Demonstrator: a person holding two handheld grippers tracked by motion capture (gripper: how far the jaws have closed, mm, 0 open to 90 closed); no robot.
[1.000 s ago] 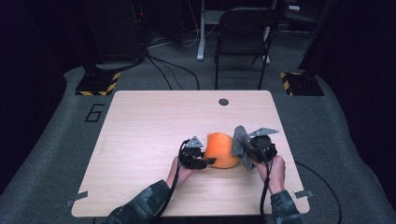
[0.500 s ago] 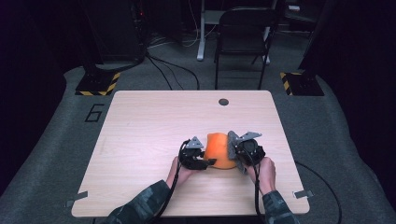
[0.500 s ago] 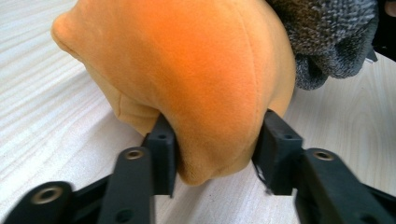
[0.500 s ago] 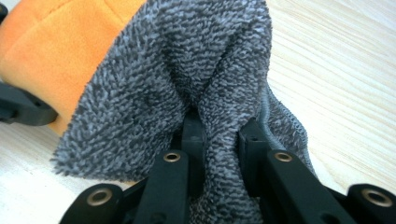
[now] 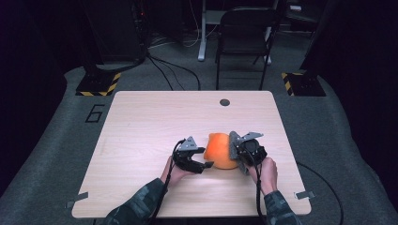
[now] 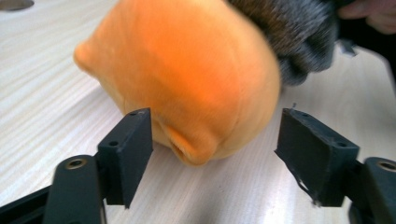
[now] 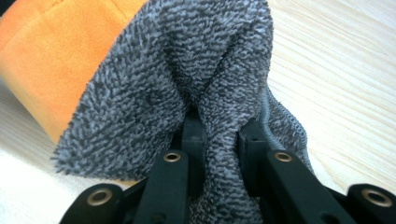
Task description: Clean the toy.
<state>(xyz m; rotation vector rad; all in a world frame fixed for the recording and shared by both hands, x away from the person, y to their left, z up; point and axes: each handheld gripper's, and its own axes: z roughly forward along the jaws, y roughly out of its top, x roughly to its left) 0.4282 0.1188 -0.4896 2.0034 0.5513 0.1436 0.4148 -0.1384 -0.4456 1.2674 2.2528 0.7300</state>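
An orange plush toy (image 5: 220, 150) lies on the wooden table (image 5: 155, 117) near its front middle. A grey terry cloth (image 7: 187, 79) is pressed against the toy's right side (image 6: 299, 32). My right gripper (image 5: 240, 152) is shut on a fold of that cloth (image 7: 219, 135), right beside the toy (image 7: 51, 60). My left gripper (image 5: 204, 164) stands open at the toy's left front. Its two black jaws sit either side of a small nub on the toy (image 6: 187, 84), with gaps to both.
A small dark round disc (image 5: 225, 102) lies near the table's far edge. A black chair (image 5: 244, 37) stands behind the table. Cables (image 5: 173, 70) run across the grey floor, and striped floor plates (image 5: 98, 83) sit at both far corners.
My right gripper has moved left with the grey cloth, closing against the toy. The toy has shifted slightly left and toward the front. My left gripper has stayed almost where it was.
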